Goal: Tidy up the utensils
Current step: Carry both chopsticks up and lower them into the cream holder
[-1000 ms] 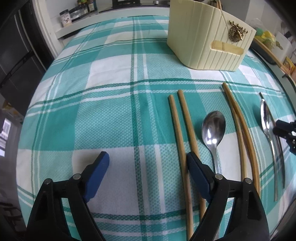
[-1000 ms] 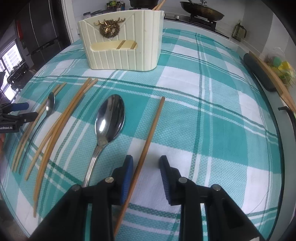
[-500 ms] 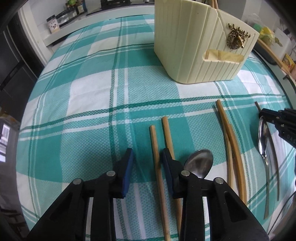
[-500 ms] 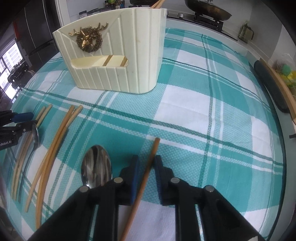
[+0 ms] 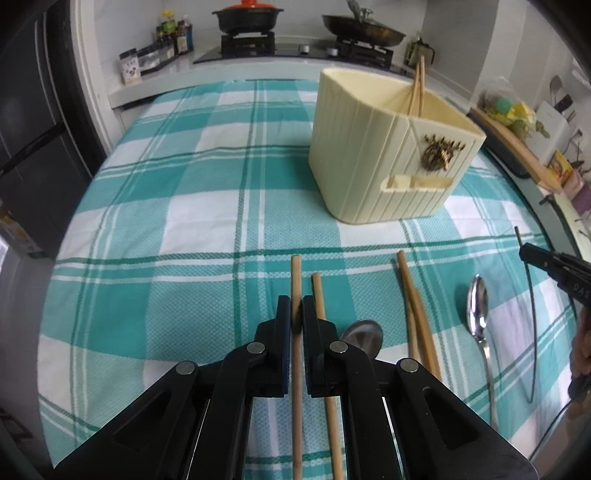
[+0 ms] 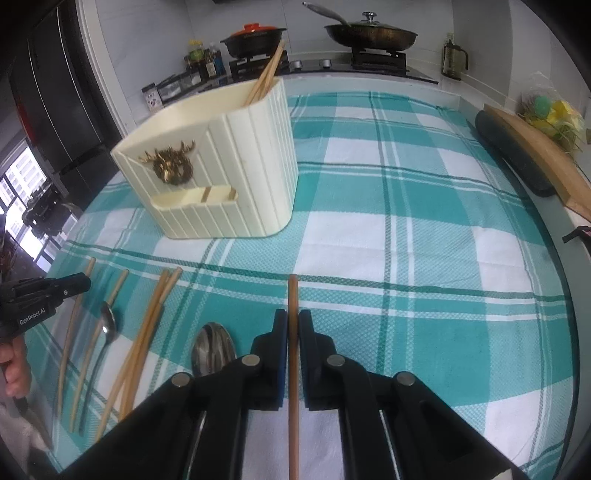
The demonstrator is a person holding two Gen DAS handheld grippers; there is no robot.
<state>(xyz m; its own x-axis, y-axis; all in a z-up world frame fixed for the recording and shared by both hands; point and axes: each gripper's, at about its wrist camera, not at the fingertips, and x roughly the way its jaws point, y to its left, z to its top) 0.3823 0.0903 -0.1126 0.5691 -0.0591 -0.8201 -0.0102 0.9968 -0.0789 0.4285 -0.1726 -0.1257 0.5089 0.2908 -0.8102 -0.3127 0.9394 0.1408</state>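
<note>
Chopsticks were clamped in both my tools: the left tool (image 5: 296, 309) gripped a pale chopstick (image 5: 296, 275), the right tool (image 6: 293, 323) a darker chopstick (image 6: 293, 295), each above the checked bench (image 6: 424, 258) near the cream utensil holder (image 6: 229, 162).

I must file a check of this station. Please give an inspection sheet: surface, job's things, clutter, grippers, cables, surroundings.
Surface: teal plaid cloth over the table.
Job's things: cream holder with chopsticks standing in it; loose chopsticks and two spoons on the cloth.
Clutter: nothing seen.
Grippers: left gripper shut on a light chopstick; right gripper shut on a brown chopstick; both have just been closing.
Cables: nothing seen.
Surroundings: stove with pot and pan, jars, cutting board.
</note>
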